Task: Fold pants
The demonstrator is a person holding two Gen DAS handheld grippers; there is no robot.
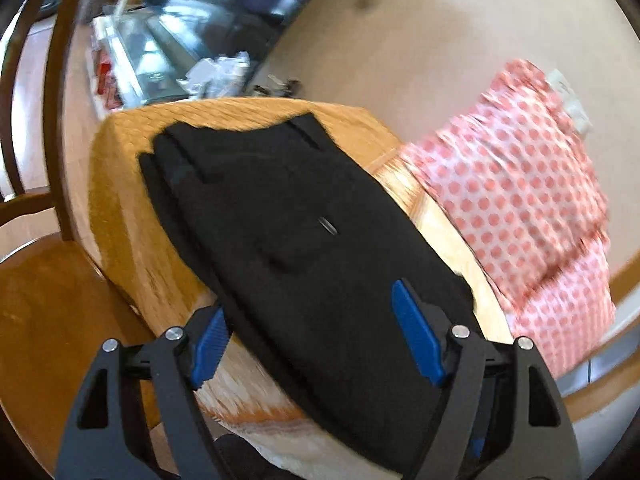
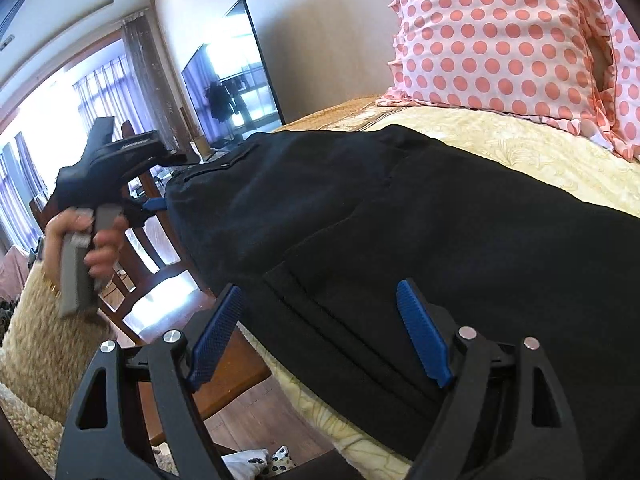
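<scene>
The black pants lie folded in layers on a yellow cushioned seat. A back pocket button faces up. My left gripper is open, its blue pads on either side of the near end of the pants, holding nothing. In the right wrist view the pants stretch away across the cushion, with folded edges stacked near me. My right gripper is open over that stacked edge, empty. The left gripper shows there in a hand at the far end of the pants.
A pink polka-dot pillow leans behind the pants; it also shows in the right wrist view. A wooden chair stands beside the seat. A television and a shaggy rug are to the left.
</scene>
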